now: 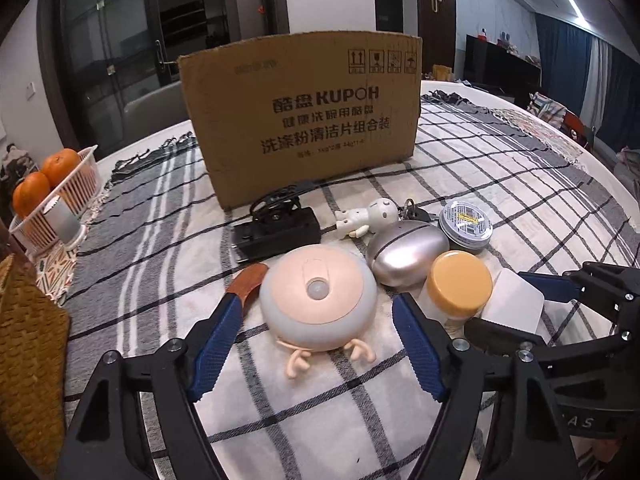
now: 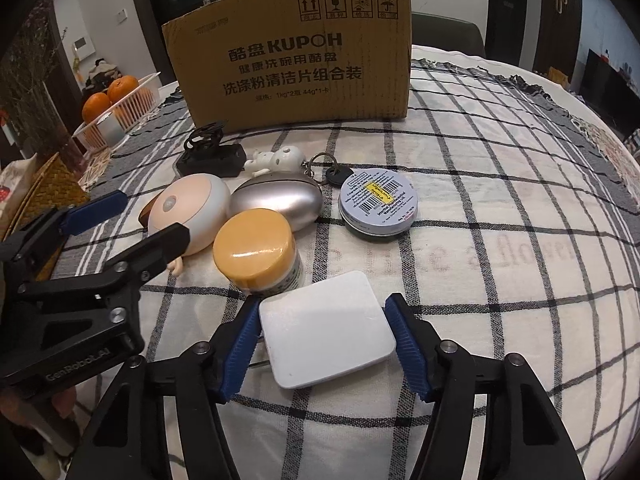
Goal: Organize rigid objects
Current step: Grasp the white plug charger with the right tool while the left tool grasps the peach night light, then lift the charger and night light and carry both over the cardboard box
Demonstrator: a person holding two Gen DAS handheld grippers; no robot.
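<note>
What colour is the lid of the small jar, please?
The jar's lid is yellow-orange, clearest in the right wrist view.

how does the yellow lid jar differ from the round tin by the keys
The yellow-lidded jar stands taller, with a plain glossy lid; the round tin is low and flat, its top covered by a printed barcode label. The jar sits near the white square pad, the tin farther back. Both are round and rest on the checked cloth.
</note>
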